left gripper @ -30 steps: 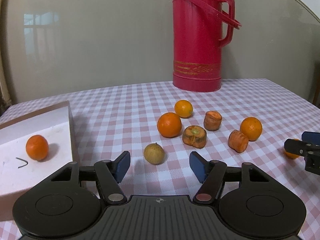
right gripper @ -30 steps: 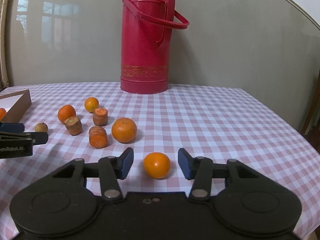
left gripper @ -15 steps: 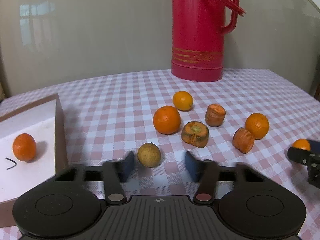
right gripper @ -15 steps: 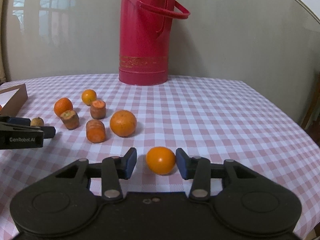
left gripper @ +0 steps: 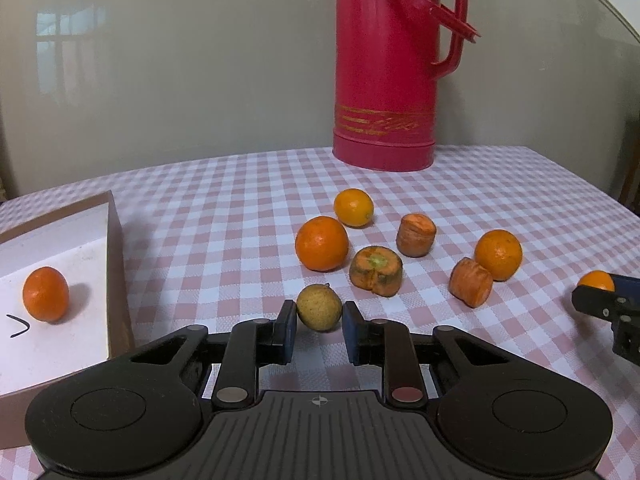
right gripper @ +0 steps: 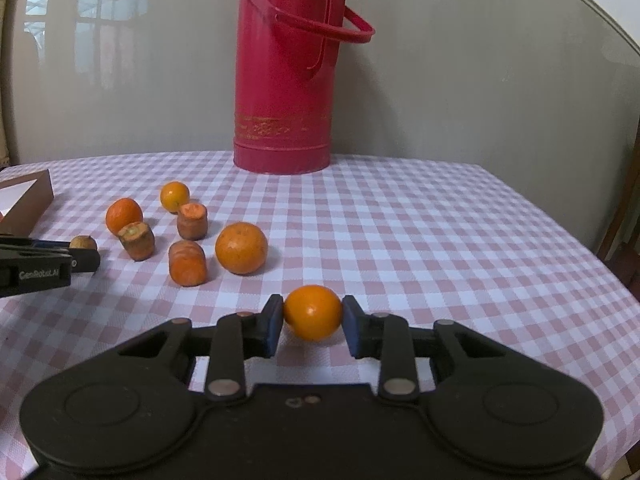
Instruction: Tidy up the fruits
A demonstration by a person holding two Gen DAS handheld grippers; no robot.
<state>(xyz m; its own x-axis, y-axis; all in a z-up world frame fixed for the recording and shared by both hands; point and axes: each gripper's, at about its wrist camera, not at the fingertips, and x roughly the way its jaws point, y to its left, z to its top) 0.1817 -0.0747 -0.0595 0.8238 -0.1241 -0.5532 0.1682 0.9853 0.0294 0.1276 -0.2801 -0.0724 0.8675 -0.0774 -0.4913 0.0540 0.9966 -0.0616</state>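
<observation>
My left gripper (left gripper: 319, 322) is shut on a small tan round fruit (left gripper: 319, 307) that rests on the checked cloth. My right gripper (right gripper: 312, 322) is shut on a small orange (right gripper: 312, 311), also low over the cloth. Three more oranges lie loose: one near the left gripper (left gripper: 321, 243), a yellowish one behind it (left gripper: 353, 207) and one to the right (left gripper: 498, 254). One orange (left gripper: 45, 293) lies in the white tray (left gripper: 86, 236) at the left. The right gripper shows at the right edge of the left wrist view (left gripper: 608, 308).
Three carrot chunks (left gripper: 376, 270) (left gripper: 415, 229) (left gripper: 470, 281) lie among the oranges. A tall red thermos (left gripper: 386, 64) stands at the back of the table. The tray's brown wall (left gripper: 116, 280) is just left of the left gripper. The table edge runs at the right (right gripper: 592, 256).
Both grippers moved forward and closed: the left onto the tan fruit, the right onto the small orange. Both had been open with the fruit between the fingers.
</observation>
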